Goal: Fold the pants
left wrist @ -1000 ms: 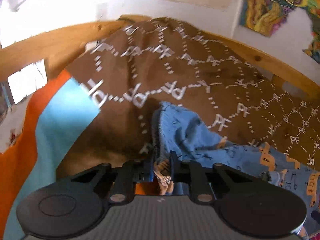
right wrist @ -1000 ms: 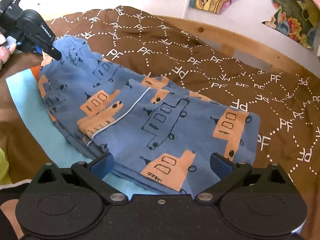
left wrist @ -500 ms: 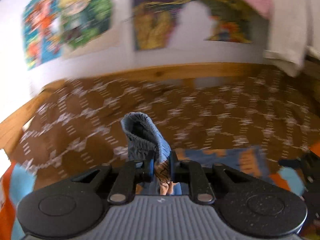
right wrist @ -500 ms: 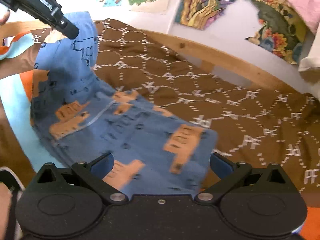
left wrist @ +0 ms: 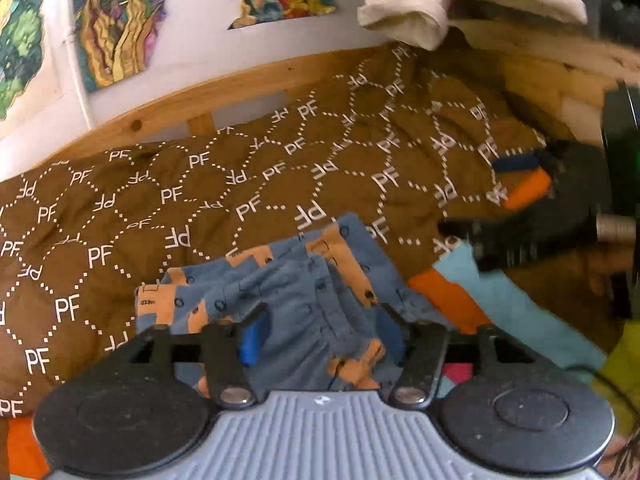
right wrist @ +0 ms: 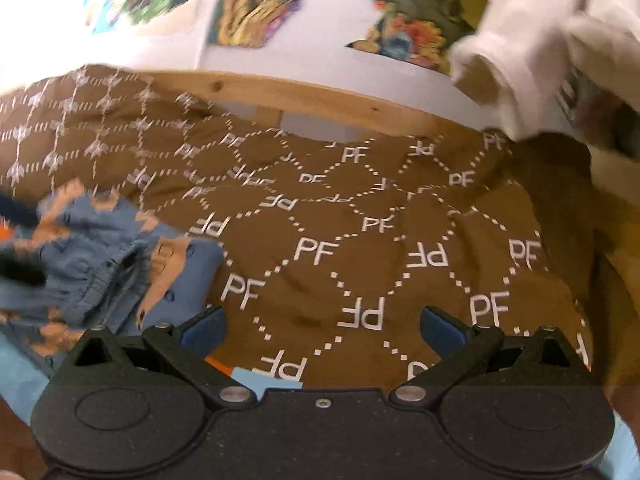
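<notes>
The blue pants (left wrist: 280,280) with orange house prints lie folded in a bunch on the brown "PF" bedspread (left wrist: 120,220). My left gripper (left wrist: 320,336) sits low over them. Its jaws are opening, and the gathered waistband lies loose between the blue pads (left wrist: 252,340), which do not press on it. My right gripper (right wrist: 322,328) stands open over bare bedspread, with nothing between its fingers. In the right wrist view the pants (right wrist: 92,248) lie blurred at the left, beside that gripper. In the left wrist view the right gripper (left wrist: 516,200) shows as a dark blur at the right.
A wooden bed rail (left wrist: 240,88) runs along the wall behind the bedspread, below colourful posters (left wrist: 116,20). A white cloth (left wrist: 408,4) hangs down at the upper right. A light blue and orange sheet (left wrist: 500,300) lies to the right of the pants.
My left gripper carried the waistband across and down onto the rest of the pants, then its jaws came apart and let go. My right gripper moved right, off the pants, and stayed open.
</notes>
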`<act>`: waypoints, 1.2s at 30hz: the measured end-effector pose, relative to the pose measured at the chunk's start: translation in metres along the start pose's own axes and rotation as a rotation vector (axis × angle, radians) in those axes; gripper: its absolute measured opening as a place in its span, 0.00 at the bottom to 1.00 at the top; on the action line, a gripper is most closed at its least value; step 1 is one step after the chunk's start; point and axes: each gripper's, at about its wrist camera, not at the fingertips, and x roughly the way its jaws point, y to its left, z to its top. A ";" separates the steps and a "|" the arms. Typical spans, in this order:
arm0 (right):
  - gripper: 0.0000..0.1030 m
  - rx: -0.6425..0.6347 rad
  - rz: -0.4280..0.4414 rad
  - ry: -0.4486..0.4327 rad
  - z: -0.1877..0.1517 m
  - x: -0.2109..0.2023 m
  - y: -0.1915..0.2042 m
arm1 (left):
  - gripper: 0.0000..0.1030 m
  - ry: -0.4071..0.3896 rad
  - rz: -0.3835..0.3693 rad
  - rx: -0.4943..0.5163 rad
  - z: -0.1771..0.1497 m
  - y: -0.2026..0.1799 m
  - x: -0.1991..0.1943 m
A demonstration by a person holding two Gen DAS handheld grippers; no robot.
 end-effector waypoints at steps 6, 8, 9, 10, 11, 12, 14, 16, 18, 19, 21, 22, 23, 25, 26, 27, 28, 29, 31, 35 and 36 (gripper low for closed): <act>0.99 0.129 0.158 -0.026 0.006 -0.004 0.003 | 0.66 0.087 0.015 0.114 -0.029 -0.002 0.009; 0.99 0.163 0.244 -0.020 0.006 -0.004 0.012 | 0.63 0.120 0.008 0.111 -0.037 0.002 0.013; 0.99 0.172 0.274 -0.016 0.006 -0.003 0.016 | 0.63 0.130 0.004 0.108 -0.038 0.004 0.015; 0.99 0.182 0.312 -0.007 0.006 -0.001 0.021 | 0.62 0.137 0.000 0.105 -0.040 0.007 0.017; 0.99 0.188 0.343 0.003 0.006 0.003 0.026 | 0.62 0.144 -0.008 0.104 -0.041 0.008 0.019; 0.99 0.192 0.374 0.014 0.007 0.007 0.030 | 0.62 0.148 -0.016 0.104 -0.041 0.009 0.021; 0.99 0.203 0.428 0.035 0.008 0.015 0.039 | 0.60 0.149 -0.024 0.110 -0.041 0.011 0.024; 0.94 0.223 0.473 0.053 0.011 0.023 0.047 | 0.53 0.151 -0.037 0.112 -0.040 0.013 0.026; 0.88 0.252 0.508 0.075 0.014 0.032 0.054 | 0.49 0.155 -0.058 0.103 -0.040 0.015 0.026; 0.83 0.272 0.519 0.087 0.016 0.038 0.056 | 0.47 0.157 -0.068 0.099 -0.039 0.017 0.025; 0.75 0.308 0.527 0.100 0.018 0.047 0.058 | 0.43 0.159 -0.085 0.094 -0.038 0.020 0.024; 0.74 0.321 0.533 0.104 0.020 0.051 0.059 | 0.43 0.161 -0.093 0.086 -0.038 0.022 0.023; 0.73 0.330 0.539 0.108 0.020 0.056 0.059 | 0.43 0.163 -0.102 0.074 -0.038 0.024 0.023; 0.65 0.353 0.540 0.118 0.021 0.063 0.058 | 0.38 0.170 -0.113 0.049 -0.037 0.029 0.025; 0.62 0.368 0.536 0.126 0.020 0.066 0.057 | 0.37 0.174 -0.115 0.039 -0.037 0.032 0.026; 0.56 0.388 0.534 0.134 0.018 0.069 0.055 | 0.35 0.178 -0.117 0.027 -0.036 0.034 0.028; 0.52 0.414 0.536 0.142 0.016 0.071 0.053 | 0.31 0.181 -0.122 0.015 -0.036 0.036 0.028; 0.50 0.429 0.542 0.146 0.015 0.071 0.051 | 0.29 0.182 -0.128 0.004 -0.035 0.038 0.030; 0.40 0.445 0.551 0.152 0.012 0.072 0.050 | 0.20 0.183 -0.146 -0.012 -0.035 0.041 0.029; 0.33 0.447 0.546 0.144 0.012 0.068 0.049 | 0.17 0.184 -0.158 -0.018 -0.035 0.042 0.025; 0.33 0.456 0.550 0.142 0.012 0.067 0.048 | 0.17 0.184 -0.161 -0.023 -0.036 0.043 0.023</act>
